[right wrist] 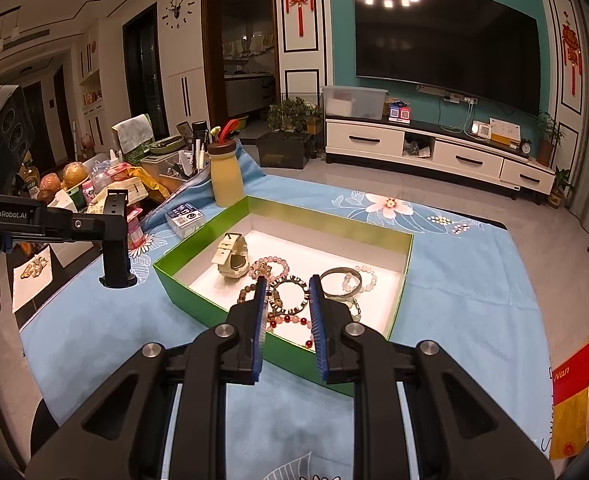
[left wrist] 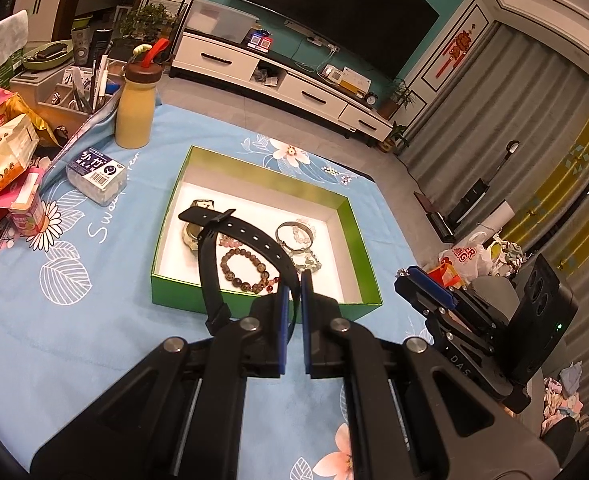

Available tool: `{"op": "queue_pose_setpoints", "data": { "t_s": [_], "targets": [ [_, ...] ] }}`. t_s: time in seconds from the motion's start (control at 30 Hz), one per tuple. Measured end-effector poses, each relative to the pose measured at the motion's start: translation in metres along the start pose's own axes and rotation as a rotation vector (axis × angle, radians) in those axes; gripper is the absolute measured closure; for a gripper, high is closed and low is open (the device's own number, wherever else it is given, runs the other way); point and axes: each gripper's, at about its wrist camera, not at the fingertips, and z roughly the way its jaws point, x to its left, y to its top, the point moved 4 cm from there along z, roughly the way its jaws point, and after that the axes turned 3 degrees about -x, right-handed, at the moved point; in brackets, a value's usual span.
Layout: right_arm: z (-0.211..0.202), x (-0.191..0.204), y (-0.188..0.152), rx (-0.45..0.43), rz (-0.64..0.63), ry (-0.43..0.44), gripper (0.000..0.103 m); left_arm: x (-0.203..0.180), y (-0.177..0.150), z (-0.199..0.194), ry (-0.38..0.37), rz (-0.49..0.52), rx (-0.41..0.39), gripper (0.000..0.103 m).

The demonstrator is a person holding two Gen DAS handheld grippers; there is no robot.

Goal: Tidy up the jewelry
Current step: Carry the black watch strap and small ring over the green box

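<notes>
My left gripper [left wrist: 294, 280] is shut on a black watch strap [left wrist: 246, 232] and holds it above the near edge of the green box [left wrist: 254, 304]. The strap loops over the box. In the right wrist view the left gripper [right wrist: 114, 220] holds the same black strap [right wrist: 116, 248] left of the green box [right wrist: 198, 300]. Inside lie a cream watch [right wrist: 232, 258], a brown bead bracelet [left wrist: 246, 268], a silver bangle [right wrist: 340, 280], a black-and-white bracelet [right wrist: 290, 294] and pink bead bracelets [right wrist: 272, 264]. My right gripper [right wrist: 286, 284] is open and empty above the box's near side; it also shows in the left wrist view [left wrist: 426, 284].
A yellow bottle [left wrist: 136, 108] and a small labelled box [left wrist: 96, 176] stand on the blue floral cloth [left wrist: 94, 320] left of the green box. Snack packets [left wrist: 2, 152] and a pen organiser [left wrist: 82, 88] crowd the far left. A TV stand [right wrist: 434, 148] is behind.
</notes>
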Motion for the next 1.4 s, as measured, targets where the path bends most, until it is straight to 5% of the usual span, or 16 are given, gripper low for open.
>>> {"op": "queue_pose_setpoints", "data": {
  "t_s": [1.4],
  "targets": [
    [0.032,-0.049,0.009,0.008,0.064,-0.030,0.083,-0.028,0.053,0.076,-0.035,0.064,0.038,0.099]
  ]
}}
